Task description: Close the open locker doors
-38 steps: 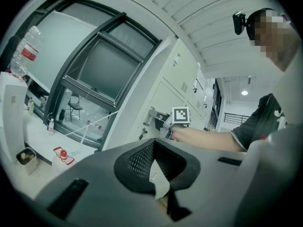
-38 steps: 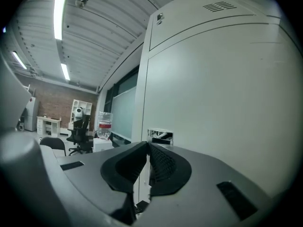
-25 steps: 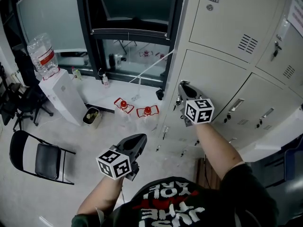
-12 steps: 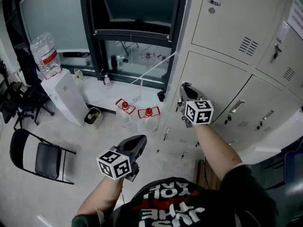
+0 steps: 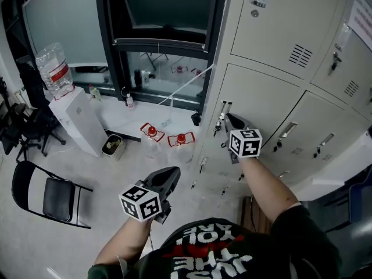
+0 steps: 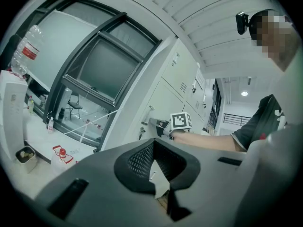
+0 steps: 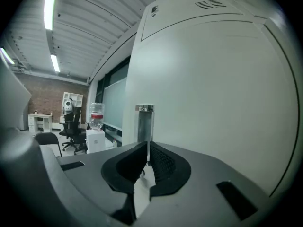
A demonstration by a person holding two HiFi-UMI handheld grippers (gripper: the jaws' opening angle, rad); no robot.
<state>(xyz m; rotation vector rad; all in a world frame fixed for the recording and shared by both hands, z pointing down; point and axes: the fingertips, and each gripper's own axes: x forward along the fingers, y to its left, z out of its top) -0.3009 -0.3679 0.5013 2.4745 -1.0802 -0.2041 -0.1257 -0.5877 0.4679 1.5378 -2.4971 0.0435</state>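
**Left gripper** [image 5: 172, 172], nearest, on the left: held level over the floor, well apart from the lockers. Its tongs are pressed together and empty, so it cannot steady anything.

**Right gripper** [image 5: 229, 117], farther and to the right: its tongs have just been closing and are now pressed together with nothing between them. The tips point at the locker face, just beside the handle [image 5: 222, 110].

**Handle**, seen from the right gripper view [image 7: 144, 123]: an upright chrome bar straight ahead of the closed tips, at the left edge of the door.

**Locker door** [image 5: 261, 95], the task's thing: the left door of the middle row, beyond the right gripper. It looks flush or nearly flush with its neighbours, and no view shows whether it has latched.

**Probable hazards:**
- Narrow closed tips on smooth painted metal may skid sideways, so the push is lost.
- Tips that slide behind the chrome bar could drag the door back open when withdrawn.
- A light or glancing push may let the door spring back unlatched.
- A hard one may rebound off the frame.
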